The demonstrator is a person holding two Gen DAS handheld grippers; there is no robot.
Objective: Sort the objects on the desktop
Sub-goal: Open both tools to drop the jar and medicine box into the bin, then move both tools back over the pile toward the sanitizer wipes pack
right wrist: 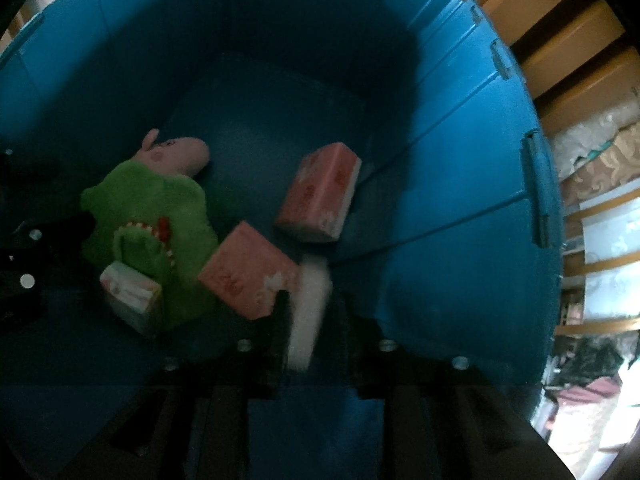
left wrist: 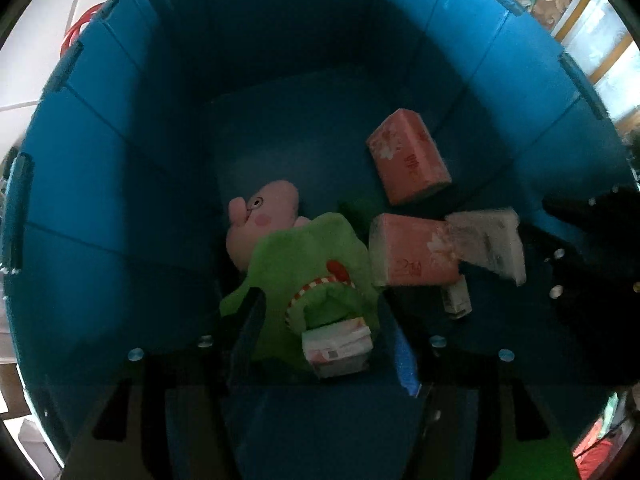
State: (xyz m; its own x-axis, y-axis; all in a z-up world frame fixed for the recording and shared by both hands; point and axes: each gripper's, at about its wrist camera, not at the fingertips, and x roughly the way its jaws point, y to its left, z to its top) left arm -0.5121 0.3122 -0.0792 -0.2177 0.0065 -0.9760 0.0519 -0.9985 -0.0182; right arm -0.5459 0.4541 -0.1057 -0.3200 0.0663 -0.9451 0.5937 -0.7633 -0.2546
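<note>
Both grippers point down into a blue bin (left wrist: 100, 200). A plush toy (left wrist: 304, 268) and two pink tissue packs (left wrist: 408, 156) lie on its floor. The left gripper (left wrist: 324, 340) is open around a small pack (left wrist: 338, 346) resting on the toy. The right gripper (right wrist: 312, 320) is open, a blurred white pack (right wrist: 310, 312) between its fingers.

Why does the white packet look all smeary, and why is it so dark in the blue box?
Right wrist view: the white tissue packet between the right gripper's fingers is streaked by motion blur. Left wrist view: it blurs less. Both views: the deep blue plastic bin's walls shade the floor, and the fisheye lens bends them into curves.
</note>
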